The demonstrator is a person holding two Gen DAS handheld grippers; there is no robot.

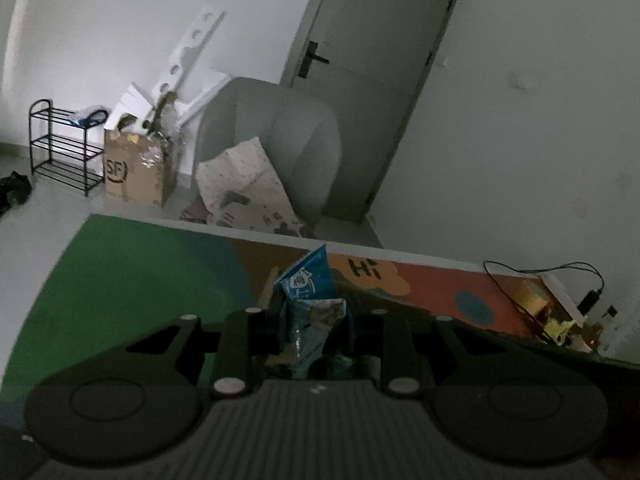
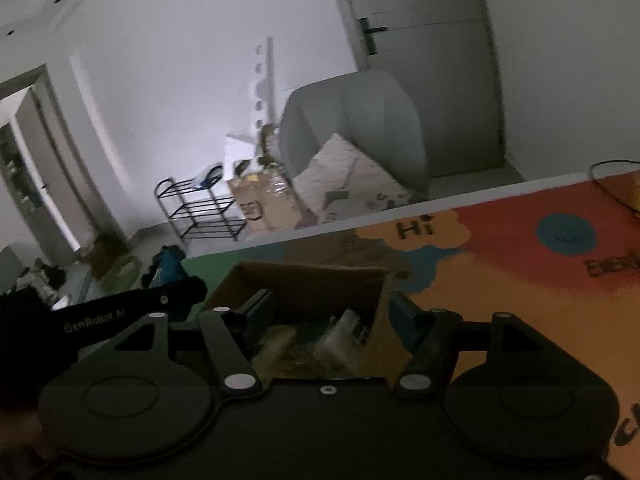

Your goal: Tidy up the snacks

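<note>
My left gripper [image 1: 310, 312] is shut on a blue snack packet [image 1: 308, 292] and holds it upright above the colourful table mat [image 1: 132, 272]. The left gripper also shows at the left of the right wrist view [image 2: 132, 304], with the blue packet [image 2: 166, 268] behind it. My right gripper [image 2: 332, 312] is open, its fingers either side of the right wall of a brown cardboard box [image 2: 304, 284]. The box holds several snack packets [image 2: 340, 336], blurred.
A yellow tape roll [image 1: 530, 296], a black cable [image 1: 540, 272] and small items lie at the table's far right. Beyond the table stand a grey armchair [image 1: 276, 136], a cardboard box [image 1: 134, 168], a black shoe rack [image 1: 60, 144] and a door [image 1: 372, 72].
</note>
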